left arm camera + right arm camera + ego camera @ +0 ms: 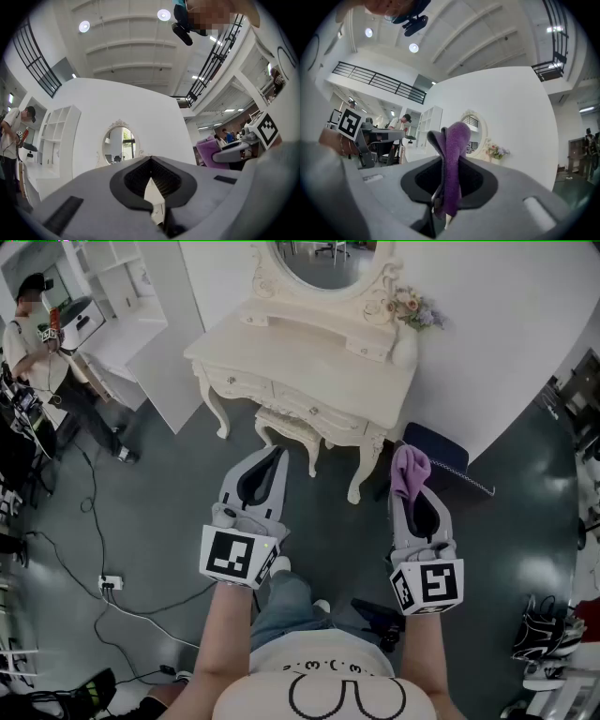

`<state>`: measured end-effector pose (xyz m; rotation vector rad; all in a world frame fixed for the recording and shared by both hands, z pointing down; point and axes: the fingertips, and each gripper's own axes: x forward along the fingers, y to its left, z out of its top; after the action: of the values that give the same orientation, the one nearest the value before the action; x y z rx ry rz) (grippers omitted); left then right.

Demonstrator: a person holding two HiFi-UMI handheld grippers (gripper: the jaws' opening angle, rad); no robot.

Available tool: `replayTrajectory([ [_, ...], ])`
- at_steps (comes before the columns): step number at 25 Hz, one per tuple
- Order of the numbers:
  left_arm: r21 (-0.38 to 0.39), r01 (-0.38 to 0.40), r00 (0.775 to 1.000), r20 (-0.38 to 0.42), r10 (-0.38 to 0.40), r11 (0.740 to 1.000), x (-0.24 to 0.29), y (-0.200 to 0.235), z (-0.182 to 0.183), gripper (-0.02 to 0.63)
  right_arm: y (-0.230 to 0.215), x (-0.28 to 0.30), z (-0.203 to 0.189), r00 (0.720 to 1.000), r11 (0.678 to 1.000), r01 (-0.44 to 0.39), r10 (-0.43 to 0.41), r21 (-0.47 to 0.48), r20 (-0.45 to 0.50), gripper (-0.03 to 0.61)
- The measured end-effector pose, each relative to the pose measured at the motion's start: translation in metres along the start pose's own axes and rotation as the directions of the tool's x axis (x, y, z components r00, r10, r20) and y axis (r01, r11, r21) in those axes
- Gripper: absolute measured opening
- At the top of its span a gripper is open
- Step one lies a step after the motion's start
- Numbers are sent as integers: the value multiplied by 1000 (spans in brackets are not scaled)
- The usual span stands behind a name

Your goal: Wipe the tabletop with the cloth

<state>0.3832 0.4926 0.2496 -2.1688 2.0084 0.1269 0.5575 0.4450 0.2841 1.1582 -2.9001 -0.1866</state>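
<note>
Right gripper (415,507) is clamping a soft, fuzzy purple cloth (410,471). The cloth is bunched into a narrow fold, its long axis running along the jaws toward the smooth cream tabletop (300,357), well apart from it. Left gripper (261,474) is hanging empty, jaws pressed together.

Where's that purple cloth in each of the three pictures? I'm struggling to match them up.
Head view: purple cloth right of centre, sticking out of the right claw.
Left gripper view: far right, mid-height.
Right gripper view: dead centre, pinched between the jaws.
Shared landmark: the oval mirror.
</note>
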Motion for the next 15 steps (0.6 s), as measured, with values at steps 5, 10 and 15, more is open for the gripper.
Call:
replayTrajectory([
  [5,0,10,1000,-5,-10,1000,15,11,-9,-2,-5,19,-6,1000,1000,7,-7,4,-7,71],
  [10,-19,5,1000,-14,-6,1000,42,42,-27,-2,-4,59,-17,1000,1000,-10,11,7,-24,71],
  [15,-34,17,1000,-17,-18,999,82,90,-47,-2,-7,118,-23,1000,999,-1,2,49,-18,71],
])
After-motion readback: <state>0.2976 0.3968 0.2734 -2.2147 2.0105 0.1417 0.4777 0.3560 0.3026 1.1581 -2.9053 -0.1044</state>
